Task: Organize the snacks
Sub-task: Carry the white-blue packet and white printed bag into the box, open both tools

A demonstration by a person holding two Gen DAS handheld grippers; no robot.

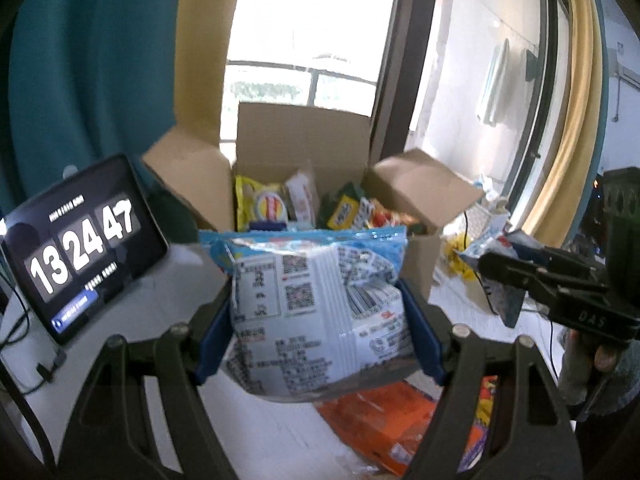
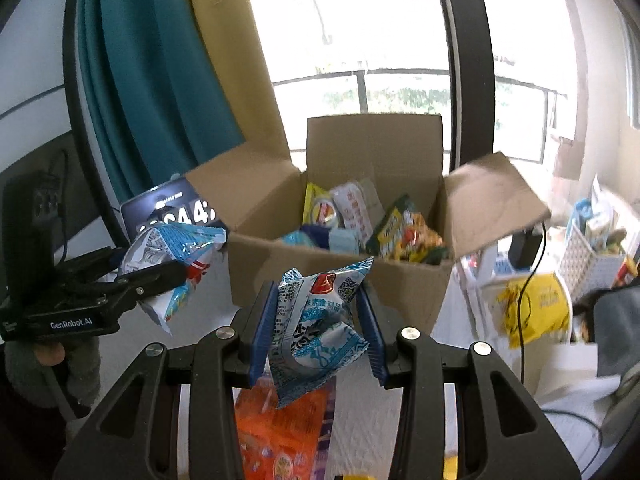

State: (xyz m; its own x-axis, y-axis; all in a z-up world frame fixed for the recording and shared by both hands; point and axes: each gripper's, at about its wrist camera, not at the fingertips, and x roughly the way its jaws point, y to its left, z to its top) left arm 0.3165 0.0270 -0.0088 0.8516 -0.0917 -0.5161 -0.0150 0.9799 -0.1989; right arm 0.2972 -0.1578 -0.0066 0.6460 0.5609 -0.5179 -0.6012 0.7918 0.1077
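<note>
Now both grippers (image 1: 318, 312) (image 2: 318, 320) gripping snack packets (image 1: 316, 320) (image 2: 316, 320), open box (image 2: 340, 276) just beyond.

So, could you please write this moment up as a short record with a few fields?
left gripper: shut on large white-and-blue plastic snack bag, held above the table
right gripper: shut on small crumpled blue-and-white snack packet, blue fingers pressing both sides
brown cardboard box: flaps open, several snack packs already inside, just beyond both grippers
orange flat snack packet: lying on the white table below the grippers
black tablet showing a clock: propped left of the box
</note>
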